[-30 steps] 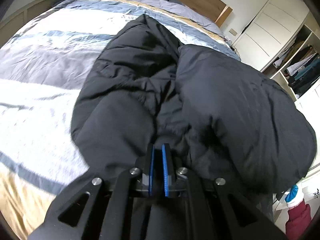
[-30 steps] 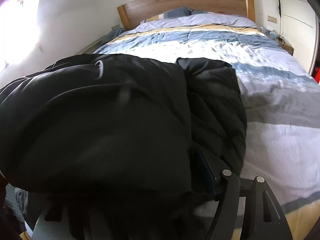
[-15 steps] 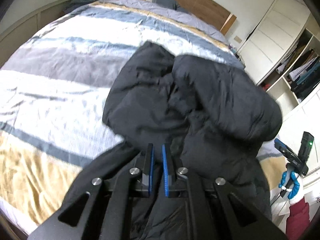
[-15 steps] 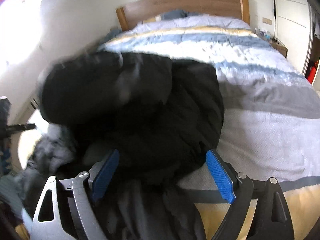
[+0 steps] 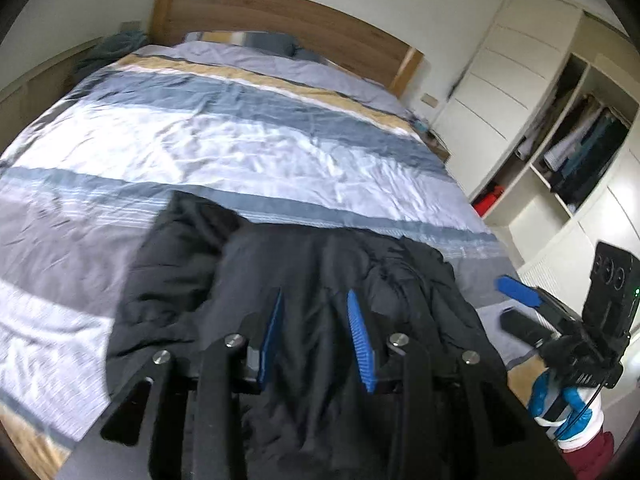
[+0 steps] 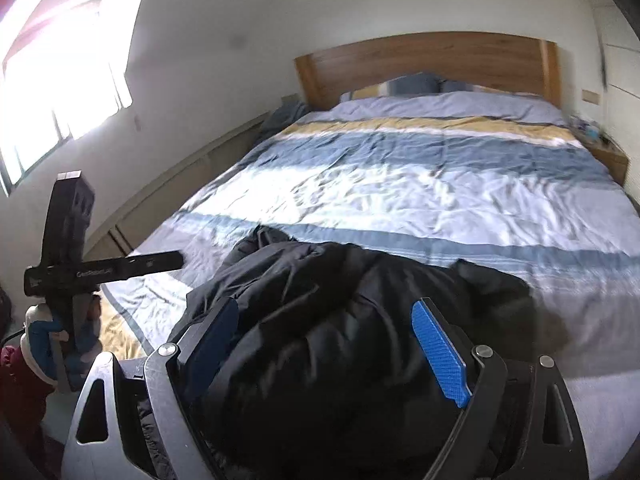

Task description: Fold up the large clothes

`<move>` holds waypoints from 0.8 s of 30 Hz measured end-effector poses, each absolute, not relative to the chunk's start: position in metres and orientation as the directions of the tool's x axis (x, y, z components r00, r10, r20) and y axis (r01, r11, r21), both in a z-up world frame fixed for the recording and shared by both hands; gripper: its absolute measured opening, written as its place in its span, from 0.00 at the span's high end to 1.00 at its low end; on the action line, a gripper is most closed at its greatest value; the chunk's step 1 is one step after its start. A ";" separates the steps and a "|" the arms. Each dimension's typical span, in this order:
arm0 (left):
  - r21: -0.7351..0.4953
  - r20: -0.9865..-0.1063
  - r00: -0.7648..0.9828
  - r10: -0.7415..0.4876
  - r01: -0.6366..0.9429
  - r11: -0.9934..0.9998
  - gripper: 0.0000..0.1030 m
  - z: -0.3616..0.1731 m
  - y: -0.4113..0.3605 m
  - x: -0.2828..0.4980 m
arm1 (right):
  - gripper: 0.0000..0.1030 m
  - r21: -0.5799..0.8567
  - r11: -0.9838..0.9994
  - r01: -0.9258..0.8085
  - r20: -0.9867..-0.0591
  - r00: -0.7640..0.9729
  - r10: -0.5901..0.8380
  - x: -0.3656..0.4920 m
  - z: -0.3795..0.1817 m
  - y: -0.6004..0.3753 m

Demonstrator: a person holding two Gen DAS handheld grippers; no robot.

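A black puffy jacket [image 5: 304, 280] lies bunched near the foot of the bed; it also shows in the right wrist view [image 6: 360, 320]. My left gripper [image 5: 316, 312] is open, its blue pads apart just above the jacket fabric. My right gripper [image 6: 328, 328] is open wide, with a bulge of the jacket between its blue pads but not clamped. The right gripper also shows in the left wrist view [image 5: 520, 308] at the right, beside the jacket. The left gripper shows in the right wrist view [image 6: 120, 264] at the left.
The bed has a striped blue, white and yellow cover [image 5: 240, 140] and a wooden headboard [image 5: 288, 20]. An open wardrobe [image 5: 580, 140] with hanging clothes stands on the right. A bright window [image 6: 52, 80] is on the left wall. A nightstand [image 6: 604, 156] stands by the headboard.
Both grippers have opened and let go of the jacket. The jacket has dropped from its raised, spread position into a lower bunched heap near the foot of the bed. Both grippers pulled back.
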State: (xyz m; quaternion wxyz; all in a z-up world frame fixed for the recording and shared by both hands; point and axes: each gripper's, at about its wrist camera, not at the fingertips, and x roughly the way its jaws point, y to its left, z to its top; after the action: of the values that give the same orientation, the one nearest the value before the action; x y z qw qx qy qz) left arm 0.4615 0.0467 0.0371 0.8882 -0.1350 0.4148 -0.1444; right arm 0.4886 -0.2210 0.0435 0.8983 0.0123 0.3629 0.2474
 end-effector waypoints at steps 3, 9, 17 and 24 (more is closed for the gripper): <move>-0.321 -0.726 0.584 -0.363 0.179 0.930 0.69 0.005 0.024 0.469 | 0.15 0.186 0.865 -0.465 -0.688 0.567 0.453 0.493 0.015 -0.215; -0.257 -0.756 0.566 -0.329 0.206 0.944 0.69 -0.068 0.003 0.439 | 0.15 0.136 0.863 -0.486 -0.751 0.518 0.410 0.473 -0.053 -0.229; -0.200 -0.777 0.566 -0.277 0.197 0.960 0.69 -0.125 -0.007 0.428 | 0.14 0.085 0.863 -0.499 -0.753 0.534 0.384 0.454 -0.103 -0.236; -0.172 -0.804 0.544 -0.240 0.174 0.970 0.68 -0.114 -0.012 0.427 | 0.14 0.022 0.892 -0.452 -0.797 0.530 0.288 0.451 -0.097 -0.225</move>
State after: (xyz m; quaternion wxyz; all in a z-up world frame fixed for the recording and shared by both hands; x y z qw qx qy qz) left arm 0.4272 -0.0121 -0.1135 0.8780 -0.0357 0.4625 -0.1178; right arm 0.4505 -0.2254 -0.0967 0.8696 -0.0942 0.4354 0.2130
